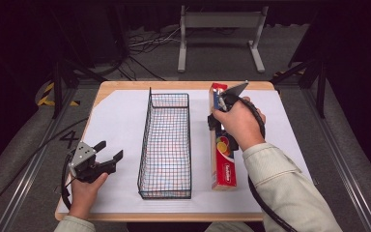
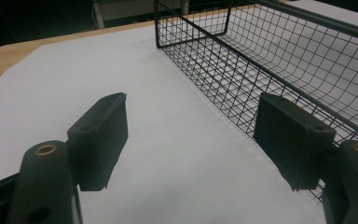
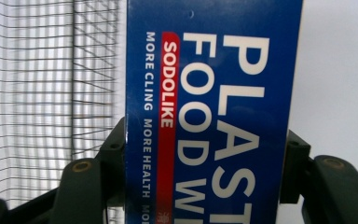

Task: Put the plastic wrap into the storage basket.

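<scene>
Box [image 1: 221, 145]: long plastic-wrap carton lay lengthwise on the white sheet, just right of the basket [image 1: 165, 145].
Right gripper [image 3: 205, 158]: clenched across the box, a jaw on each long side.
Left gripper [image 2: 191, 140]: released, jaws wide over bare sheet, left of the basket.
</scene>
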`<state>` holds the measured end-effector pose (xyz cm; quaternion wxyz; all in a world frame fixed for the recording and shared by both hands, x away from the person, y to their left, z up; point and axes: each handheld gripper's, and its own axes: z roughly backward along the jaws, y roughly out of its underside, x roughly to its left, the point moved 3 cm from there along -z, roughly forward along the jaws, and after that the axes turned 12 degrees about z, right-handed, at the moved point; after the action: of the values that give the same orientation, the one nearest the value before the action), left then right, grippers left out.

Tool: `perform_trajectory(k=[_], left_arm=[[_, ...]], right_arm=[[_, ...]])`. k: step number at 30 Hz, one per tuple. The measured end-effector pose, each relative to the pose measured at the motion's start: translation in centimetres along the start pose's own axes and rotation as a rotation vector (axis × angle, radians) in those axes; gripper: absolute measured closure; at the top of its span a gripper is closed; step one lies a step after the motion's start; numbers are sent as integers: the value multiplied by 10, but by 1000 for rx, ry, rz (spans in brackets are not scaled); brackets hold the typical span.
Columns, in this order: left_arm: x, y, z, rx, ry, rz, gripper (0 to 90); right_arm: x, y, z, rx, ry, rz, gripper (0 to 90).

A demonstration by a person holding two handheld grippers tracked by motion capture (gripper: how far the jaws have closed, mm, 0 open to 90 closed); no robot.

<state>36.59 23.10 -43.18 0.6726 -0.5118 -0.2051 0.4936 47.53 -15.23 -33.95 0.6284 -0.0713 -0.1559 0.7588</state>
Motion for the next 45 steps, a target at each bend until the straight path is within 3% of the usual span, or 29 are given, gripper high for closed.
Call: perform_trajectory(k=[16, 20, 31, 45], left_arm=[[-2, -3, -8, 3, 16, -1, 264], [-2, -3, -8, -1, 16, 0, 264], [-2, -3, -8, 0, 16, -1, 264], [-3, -3, -8, 2, 20, 1, 264]], right_arm=[[54, -16, 4, 0, -38, 53, 395], [66, -19, 5, -1, -45, 47, 395], [88, -25, 0, 4, -63, 58, 395], [107, -34, -12, -1, -93, 21, 394]])
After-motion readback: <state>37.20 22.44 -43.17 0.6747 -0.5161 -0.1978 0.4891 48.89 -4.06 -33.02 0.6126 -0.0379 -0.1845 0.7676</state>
